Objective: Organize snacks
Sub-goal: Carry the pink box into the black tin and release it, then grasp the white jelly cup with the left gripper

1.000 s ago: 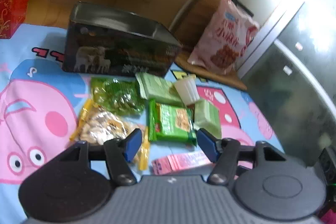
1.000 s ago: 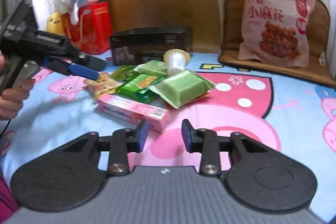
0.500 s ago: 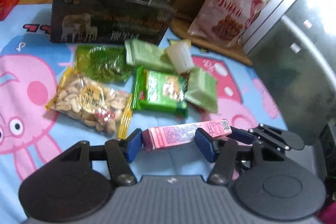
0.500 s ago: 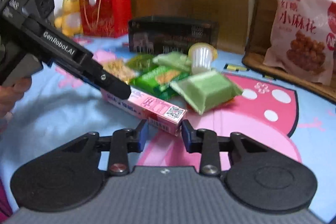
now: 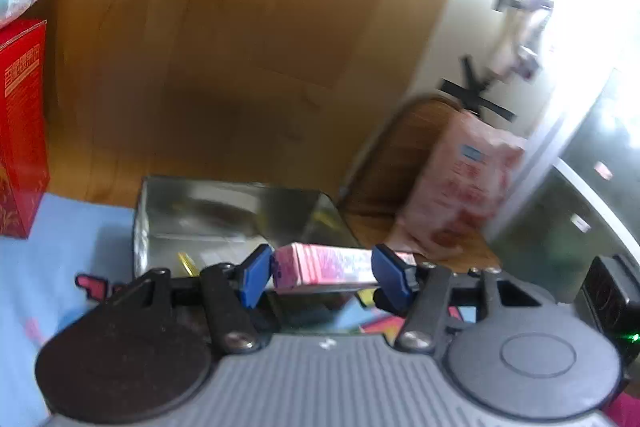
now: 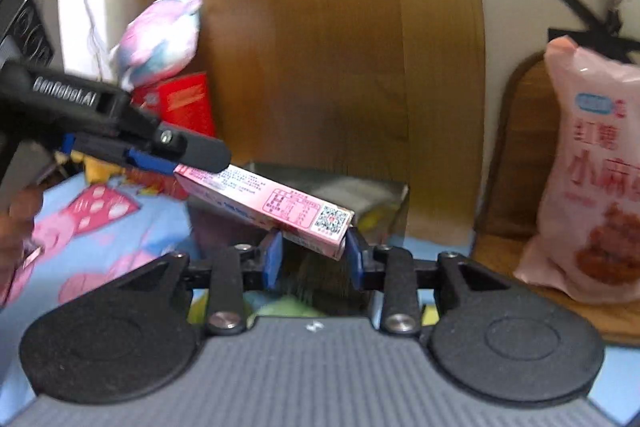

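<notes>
The pink snack box (image 6: 266, 205) was off the bedsheet, carried level above the open metal tin (image 5: 224, 223), one end in each gripper — likely a two-point hold to keep the long box from tipping. Left gripper (image 5: 320, 277): jaws part-closed, pads clamped on one end of the box. Right gripper (image 6: 314, 259): jaws likewise narrowed, gripping the end bearing the QR code. Both had finished closing. Judged step: lowering the box lengthwise into the tin. The pink bag of fried twists (image 6: 596, 183) leaned on the wooden chair (image 5: 404, 163) beside it; red gift box (image 5: 20, 155) at the left.
</notes>
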{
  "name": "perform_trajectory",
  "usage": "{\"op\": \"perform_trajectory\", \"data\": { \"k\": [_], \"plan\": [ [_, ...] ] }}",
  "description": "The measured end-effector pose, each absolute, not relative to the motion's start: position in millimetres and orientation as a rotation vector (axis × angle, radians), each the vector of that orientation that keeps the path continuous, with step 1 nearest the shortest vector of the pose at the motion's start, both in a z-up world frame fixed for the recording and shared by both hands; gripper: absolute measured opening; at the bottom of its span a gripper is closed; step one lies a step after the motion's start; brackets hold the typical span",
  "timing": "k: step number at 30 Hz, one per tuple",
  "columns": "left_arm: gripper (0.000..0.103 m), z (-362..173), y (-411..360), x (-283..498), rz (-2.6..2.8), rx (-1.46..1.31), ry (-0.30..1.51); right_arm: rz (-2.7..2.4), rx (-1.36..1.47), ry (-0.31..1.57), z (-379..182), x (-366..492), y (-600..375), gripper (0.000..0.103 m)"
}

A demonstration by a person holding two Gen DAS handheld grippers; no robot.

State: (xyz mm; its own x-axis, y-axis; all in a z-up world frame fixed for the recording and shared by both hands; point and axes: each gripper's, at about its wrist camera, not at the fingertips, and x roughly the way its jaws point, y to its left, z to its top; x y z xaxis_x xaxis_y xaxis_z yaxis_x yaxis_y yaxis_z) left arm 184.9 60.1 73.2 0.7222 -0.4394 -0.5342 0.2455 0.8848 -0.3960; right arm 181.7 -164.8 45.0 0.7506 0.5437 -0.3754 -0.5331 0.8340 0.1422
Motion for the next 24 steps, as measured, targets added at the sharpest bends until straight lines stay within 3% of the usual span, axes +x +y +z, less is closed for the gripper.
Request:
{"op": "perform_trajectory", "data": {
  "k": [5,8,13,18,20,22,24],
  "plan": [
    [0.056,51,74,219,-0.321,-0.343,0.693,0.597,-0.004,0.444,36,210,-144,0.041],
    [0.066,39,78,226,-0.271,-0.345,0.703,0.582,-0.034,0.433,33,210,-140,0.048],
    [0.066,42,95,195,-0.251,-0.374,0.623,0.575,0.057,0.404,42,186,-177,0.05],
    [0.066,32,90,161,-0.32,-0.414,0.652,0.52,0.015,0.482,15,150,-193,0.064],
    [0.066,23,84,155,-0.344,-0.437,0.694,0.497,0.015,0.55,1,152,-190,0.063],
    [0.066,13,81,148,-0.357,-0.456,0.731,0.534,0.048,0.6,-8,155,-187,0.037],
    [0.066,6,78,140,-0.36,-0.474,0.761,0.546,0.044,0.586,-6,148,-182,0.036]
  ]
}}
